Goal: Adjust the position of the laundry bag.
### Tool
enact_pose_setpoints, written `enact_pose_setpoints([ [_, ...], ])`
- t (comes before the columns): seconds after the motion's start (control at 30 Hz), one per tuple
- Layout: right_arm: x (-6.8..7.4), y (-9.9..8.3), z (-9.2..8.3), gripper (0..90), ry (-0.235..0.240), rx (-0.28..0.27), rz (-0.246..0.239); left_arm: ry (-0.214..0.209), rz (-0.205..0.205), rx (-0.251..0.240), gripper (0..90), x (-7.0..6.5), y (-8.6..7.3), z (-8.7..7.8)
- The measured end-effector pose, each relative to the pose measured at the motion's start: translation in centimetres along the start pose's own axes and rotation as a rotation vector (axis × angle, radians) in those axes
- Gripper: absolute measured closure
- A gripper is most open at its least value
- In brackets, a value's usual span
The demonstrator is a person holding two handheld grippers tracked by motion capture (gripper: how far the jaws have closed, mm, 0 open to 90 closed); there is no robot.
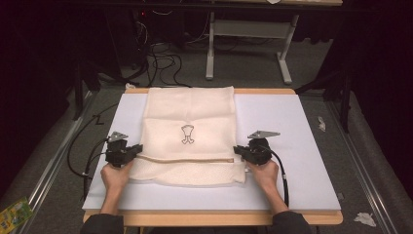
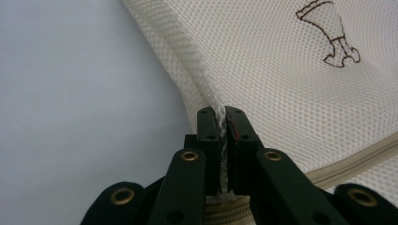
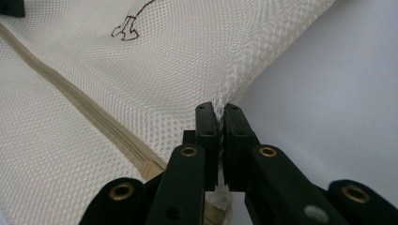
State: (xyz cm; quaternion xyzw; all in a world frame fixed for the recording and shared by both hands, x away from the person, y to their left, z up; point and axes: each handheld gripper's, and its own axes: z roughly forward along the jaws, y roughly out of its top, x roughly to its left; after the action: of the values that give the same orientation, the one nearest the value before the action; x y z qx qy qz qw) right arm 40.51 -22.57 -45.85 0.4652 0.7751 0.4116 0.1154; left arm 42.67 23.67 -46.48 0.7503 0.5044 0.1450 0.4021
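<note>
High view: both forearms come in from six o'clock, left gripper point(image 1: 138, 149) and right gripper point(image 1: 237, 150) each clamped on side edges of the mesh laundry bag point(image 1: 190, 122) lying mid-table point(image 1: 292, 146).

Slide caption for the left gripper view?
Left gripper pinches the side edge of the cream mesh laundry bag.

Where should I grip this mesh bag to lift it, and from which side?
Grip the mesh bag at its two side edges beside the zipper, coming in level from left and right. It lies flat, so only the edges offer a pinch. The left gripper and right gripper are shut there.
</note>
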Motion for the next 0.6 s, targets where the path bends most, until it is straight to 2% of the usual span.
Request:
enact_pose_setpoints([
  [0.6, -1.3, -0.6, -1.3, 87.7, -0.028, -0.007, 0.004, -0.038, 0.031, -0.015, 85.7, -1.2, 0.6, 0.3],
])
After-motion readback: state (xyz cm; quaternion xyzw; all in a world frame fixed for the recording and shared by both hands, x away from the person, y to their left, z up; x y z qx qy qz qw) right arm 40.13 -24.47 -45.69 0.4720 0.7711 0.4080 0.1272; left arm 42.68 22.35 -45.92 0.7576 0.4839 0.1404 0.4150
